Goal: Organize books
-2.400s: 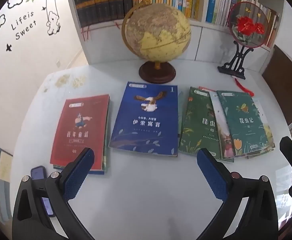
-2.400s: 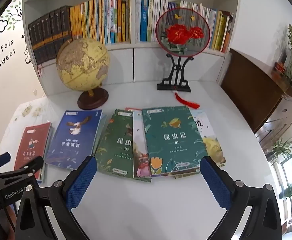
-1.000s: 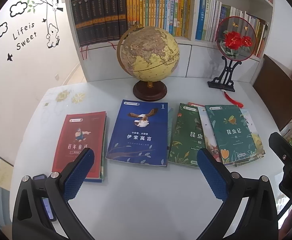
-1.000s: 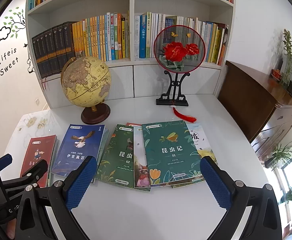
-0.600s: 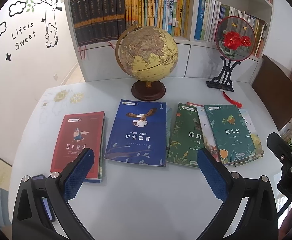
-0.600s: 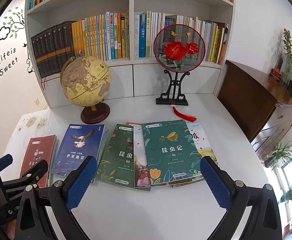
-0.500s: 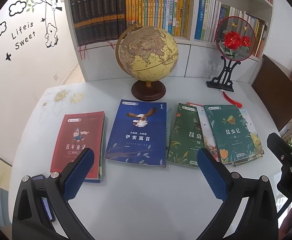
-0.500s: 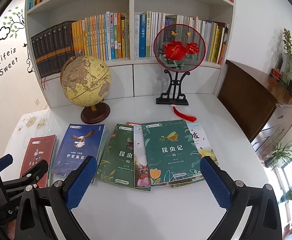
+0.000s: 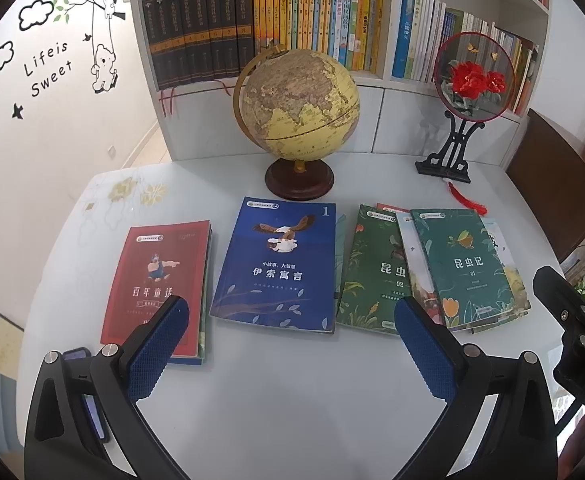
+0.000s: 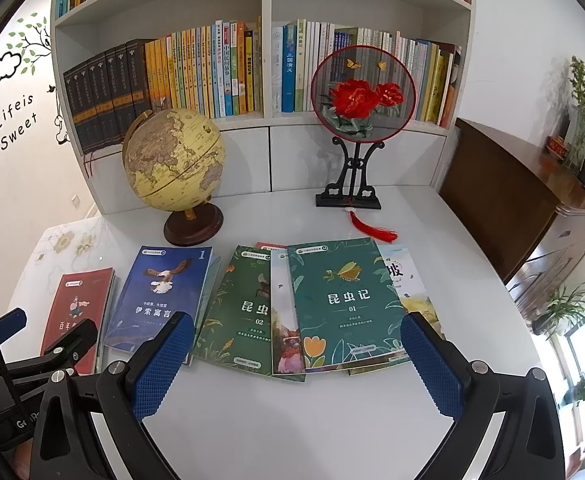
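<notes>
I am holding my left gripper (image 9: 288, 342) and right gripper (image 10: 297, 360) spread wide, grasping nothing, above the white table (image 10: 292, 420). The books (image 10: 344, 304) are lying flat, overlapping, before the globe (image 10: 174, 160).

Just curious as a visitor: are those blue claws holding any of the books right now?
No. The left gripper and the right gripper are open and empty.

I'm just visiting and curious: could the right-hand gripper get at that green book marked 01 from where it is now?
Probably yes. The right gripper is open, and the green book lies on top of its pile straight ahead, with only bare table between them.
</notes>
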### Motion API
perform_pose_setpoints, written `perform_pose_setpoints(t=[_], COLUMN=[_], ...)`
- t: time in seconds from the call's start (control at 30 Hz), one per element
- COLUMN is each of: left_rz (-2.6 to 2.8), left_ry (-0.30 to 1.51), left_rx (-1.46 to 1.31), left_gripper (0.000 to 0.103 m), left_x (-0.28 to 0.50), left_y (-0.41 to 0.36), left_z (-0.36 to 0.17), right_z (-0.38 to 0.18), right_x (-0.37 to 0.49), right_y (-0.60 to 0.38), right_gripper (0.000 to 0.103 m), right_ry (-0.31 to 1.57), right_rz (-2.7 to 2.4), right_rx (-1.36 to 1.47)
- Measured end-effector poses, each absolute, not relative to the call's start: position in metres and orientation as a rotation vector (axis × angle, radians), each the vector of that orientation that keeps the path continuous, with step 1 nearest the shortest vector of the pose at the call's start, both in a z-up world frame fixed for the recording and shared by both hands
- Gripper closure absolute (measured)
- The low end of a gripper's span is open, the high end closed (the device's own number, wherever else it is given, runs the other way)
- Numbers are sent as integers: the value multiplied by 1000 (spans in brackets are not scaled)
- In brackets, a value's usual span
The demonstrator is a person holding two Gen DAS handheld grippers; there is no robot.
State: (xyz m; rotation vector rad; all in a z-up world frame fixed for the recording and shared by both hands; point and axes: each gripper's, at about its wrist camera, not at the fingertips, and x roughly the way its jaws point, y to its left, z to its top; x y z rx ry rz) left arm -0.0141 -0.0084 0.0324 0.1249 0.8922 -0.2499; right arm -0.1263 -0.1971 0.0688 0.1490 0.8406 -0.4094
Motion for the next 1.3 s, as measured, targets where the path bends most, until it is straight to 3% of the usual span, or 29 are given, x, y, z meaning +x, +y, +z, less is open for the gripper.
perform_pose_setpoints(t=[1.3], left_rz=[-247], left_ry=[920], left_rx=[102], left_gripper=[1], left_x=[-7], left_y=[-6], left_z=[25], right_z=[60], right_x=[-116], right_y=[-196], right_gripper=[0], right_ry=[862], right_rz=[-384], right_rx=[159])
